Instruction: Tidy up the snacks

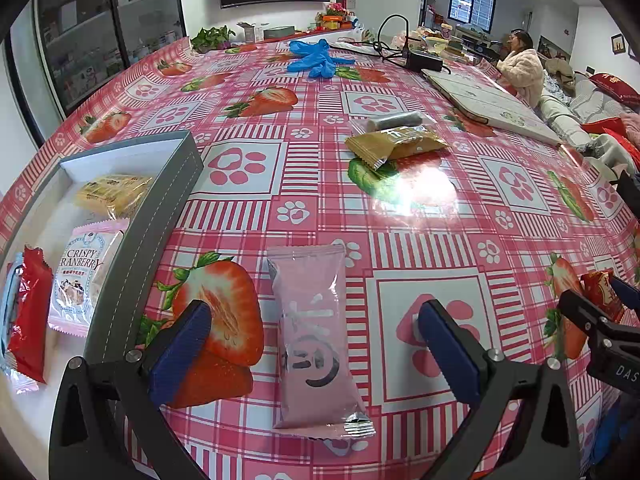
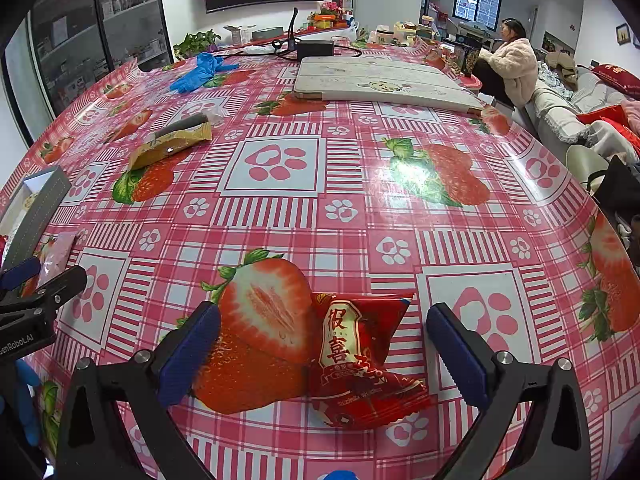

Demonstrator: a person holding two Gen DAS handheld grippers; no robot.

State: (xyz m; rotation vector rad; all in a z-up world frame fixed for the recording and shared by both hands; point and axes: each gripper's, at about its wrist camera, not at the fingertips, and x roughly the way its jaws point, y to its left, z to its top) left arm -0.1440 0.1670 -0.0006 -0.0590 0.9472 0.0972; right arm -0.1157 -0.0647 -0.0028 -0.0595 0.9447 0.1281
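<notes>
A pink snack packet lies flat on the strawberry tablecloth between the fingers of my left gripper, which is open around it. A red snack packet lies between the fingers of my right gripper, also open. A grey box at the left holds a yellow packet, a cranberry packet and a red packet. A gold packet and a dark roll in clear wrap lie farther back.
Blue gloves, a black adapter with cables and a white folded mat lie at the far side of the table. A person sits beyond the table's right end. The table's right edge drops off near a sofa.
</notes>
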